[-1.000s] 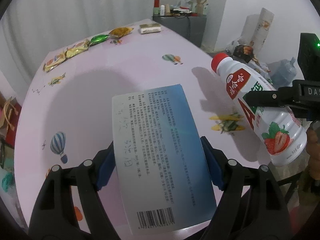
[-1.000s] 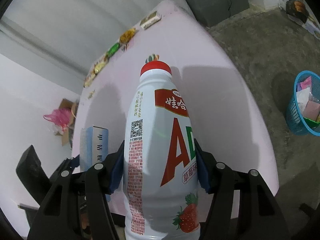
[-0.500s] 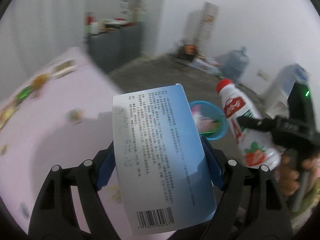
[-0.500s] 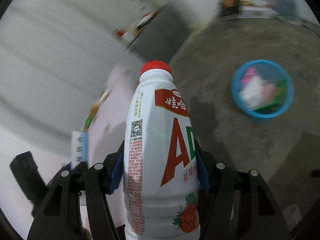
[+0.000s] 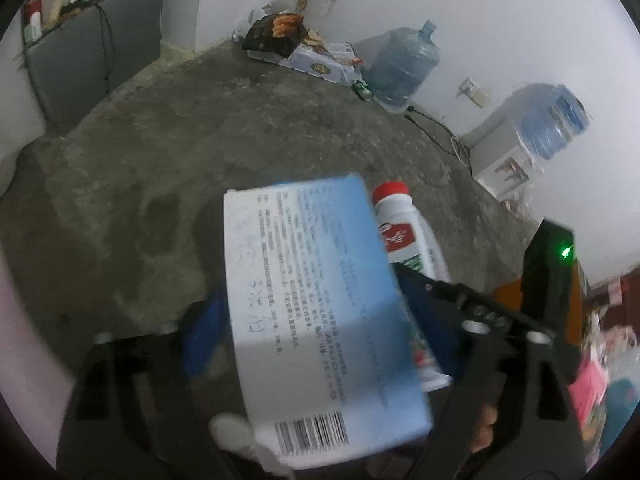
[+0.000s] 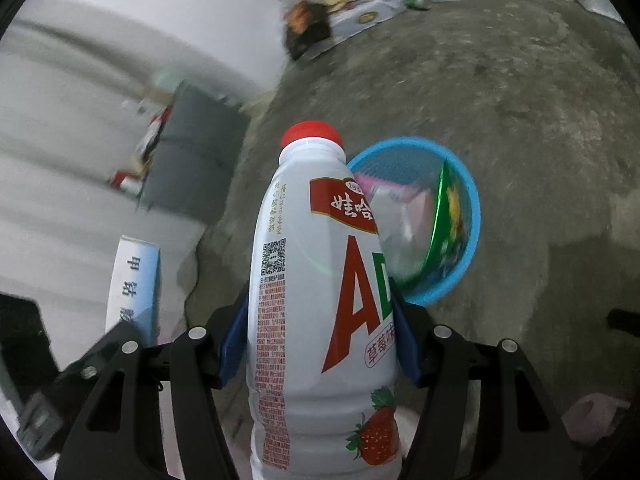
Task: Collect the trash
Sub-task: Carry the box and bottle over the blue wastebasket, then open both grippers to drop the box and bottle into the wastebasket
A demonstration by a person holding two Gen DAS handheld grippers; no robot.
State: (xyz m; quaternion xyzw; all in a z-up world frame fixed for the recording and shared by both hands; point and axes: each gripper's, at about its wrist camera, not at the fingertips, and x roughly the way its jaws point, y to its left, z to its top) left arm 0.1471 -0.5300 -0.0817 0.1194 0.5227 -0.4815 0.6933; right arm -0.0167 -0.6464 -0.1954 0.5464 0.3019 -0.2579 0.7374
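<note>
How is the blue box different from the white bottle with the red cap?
The box is flat, blue and white, with small print and a barcode; the bottle is round and white, with a red cap, big red letters and a strawberry picture. The box hangs tilted, with a gap at one pad; the bottle stands straight between its pads. Both sit between opening jaws, above the concrete floor.

Dim, cool indoor light washes both fisheye views, which curve and darken at the rims. Motion blur smears the blue box point(image 5: 320, 312) and the left wall, while the bottle point(image 6: 320, 300) stays sharp.
</note>
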